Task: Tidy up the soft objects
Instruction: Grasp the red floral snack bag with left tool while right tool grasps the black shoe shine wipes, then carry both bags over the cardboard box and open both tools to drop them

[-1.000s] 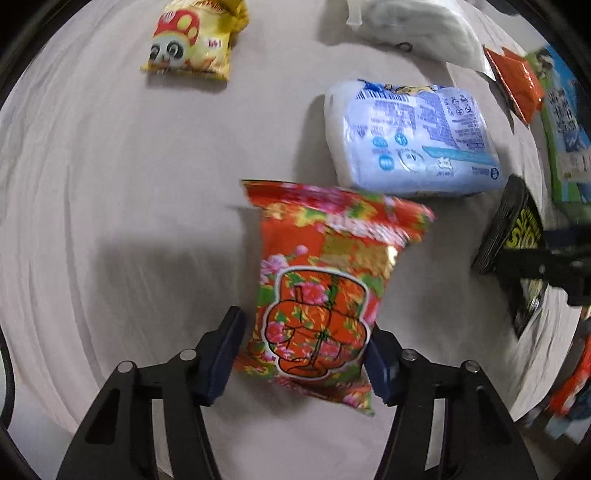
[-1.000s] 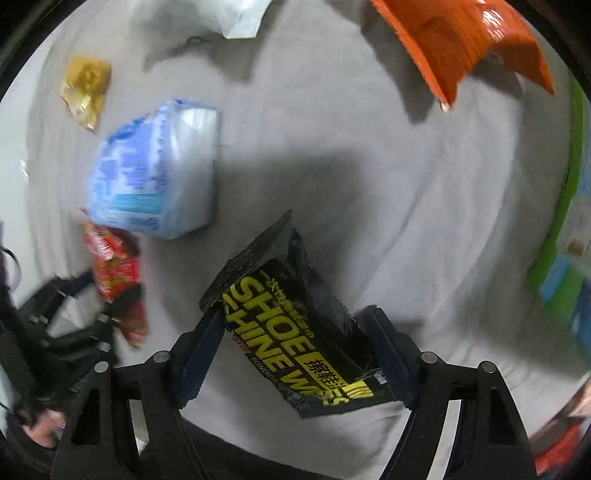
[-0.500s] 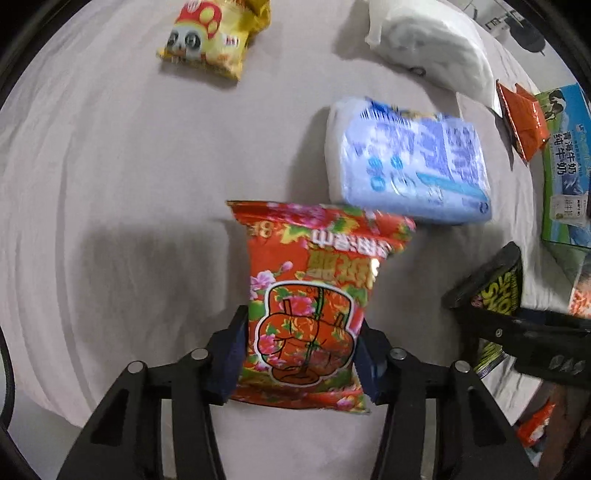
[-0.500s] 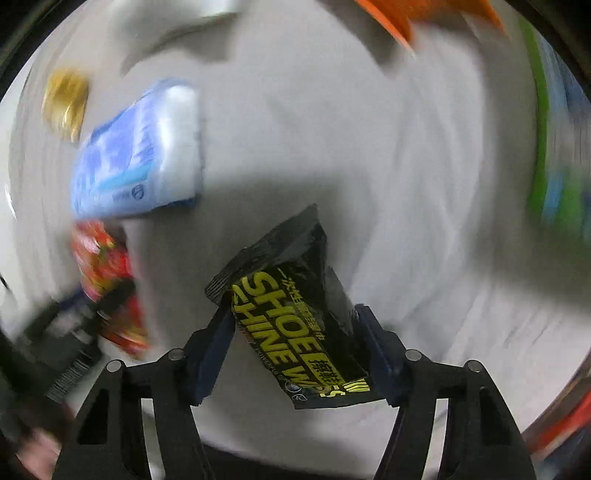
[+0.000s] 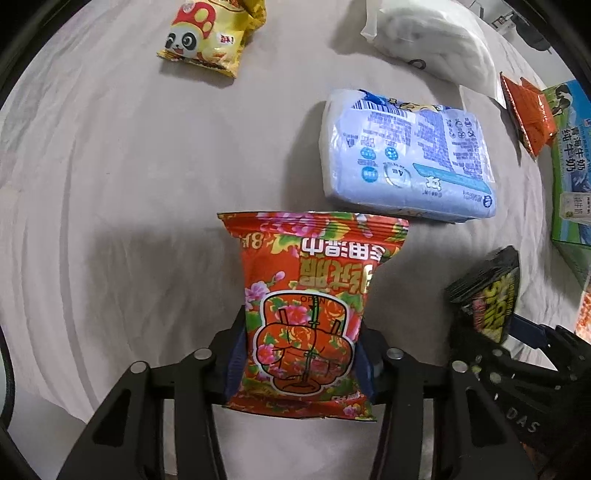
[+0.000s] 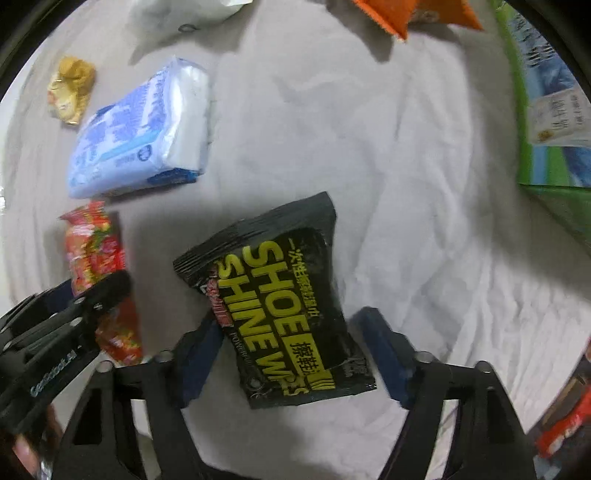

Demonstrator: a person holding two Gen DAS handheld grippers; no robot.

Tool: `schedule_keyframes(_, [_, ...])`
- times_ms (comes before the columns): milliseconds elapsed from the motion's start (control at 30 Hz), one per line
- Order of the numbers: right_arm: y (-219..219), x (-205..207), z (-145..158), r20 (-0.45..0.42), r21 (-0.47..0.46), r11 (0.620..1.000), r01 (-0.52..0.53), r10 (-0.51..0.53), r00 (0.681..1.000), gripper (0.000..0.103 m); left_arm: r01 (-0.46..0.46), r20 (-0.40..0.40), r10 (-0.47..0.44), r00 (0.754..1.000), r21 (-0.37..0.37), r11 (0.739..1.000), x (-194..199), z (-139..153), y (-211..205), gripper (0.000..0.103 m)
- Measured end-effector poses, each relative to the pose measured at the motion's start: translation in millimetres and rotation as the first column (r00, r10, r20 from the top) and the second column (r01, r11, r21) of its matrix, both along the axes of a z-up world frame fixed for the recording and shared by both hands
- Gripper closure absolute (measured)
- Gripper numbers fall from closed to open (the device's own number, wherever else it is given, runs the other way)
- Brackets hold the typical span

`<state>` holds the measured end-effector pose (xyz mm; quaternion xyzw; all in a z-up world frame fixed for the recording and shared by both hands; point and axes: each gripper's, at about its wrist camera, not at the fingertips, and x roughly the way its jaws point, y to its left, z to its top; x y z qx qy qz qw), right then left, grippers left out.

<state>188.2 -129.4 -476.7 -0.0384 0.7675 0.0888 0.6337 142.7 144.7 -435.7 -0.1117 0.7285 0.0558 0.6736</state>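
My left gripper (image 5: 301,356) is shut on a red floral snack bag (image 5: 308,291) and holds it above the grey sheet (image 5: 110,184). My right gripper (image 6: 291,350) is shut on a black "Shoe Shine Wipes" pack (image 6: 280,295), held above the sheet. The black pack (image 5: 487,295) shows at the right in the left wrist view. The red bag (image 6: 96,258) and left gripper show at the left in the right wrist view.
A blue-white tissue pack (image 5: 402,155) lies ahead on the sheet. A yellow mushroom snack bag (image 5: 210,33), a white plastic bag (image 5: 432,40) and an orange packet (image 5: 528,107) lie farther back. A green milk carton box (image 5: 572,162) stands at the right edge.
Both grippers have drawn back toward the near edge with their packs. The red bag has turned straighter in the left gripper. The two grippers now sit closer together.
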Motion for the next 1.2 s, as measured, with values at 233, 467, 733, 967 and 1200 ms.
schedule_keyframes(233, [-14, -38, 28, -0.018, -0.006, 0.993, 0.115, -0.115, 0.993, 0.044, 0.026, -0.018, -0.026, 1.000, 0.014, 1.000, -15, -4, -20, 0.057])
schedule_keyframes(467, [3, -65, 22, -0.007, -0.045, 0.999, 0.017, -0.017, 1.000, 0.044, 0.045, -0.023, -0.044, 0.999, 0.043, 0.998, -7, -3, -40, 0.057])
schedule_keyframes(733, [34, -78, 25, 0.007, -0.094, 0.996, 0.008, -0.008, 1.000, 0.053, 0.053, 0.013, -0.054, 0.998, 0.055, 0.997, -20, 0, -51, 0.060])
schedule_keyframes(967, [35, -115, 42, 0.020, -0.080, 0.997, 0.013, -0.012, 1.000, 0.054, 0.057, 0.073, -0.060, 0.996, 0.034, 0.998, -42, 29, -68, 0.061])
schedule_keyframes(1200, [2, -157, 99, 0.057, -0.009, 0.999, 0.049, -0.048, 0.997, 0.054, 0.089, 0.178, -0.088, 0.980, 0.003, 0.996, -52, 80, -88, 0.061])
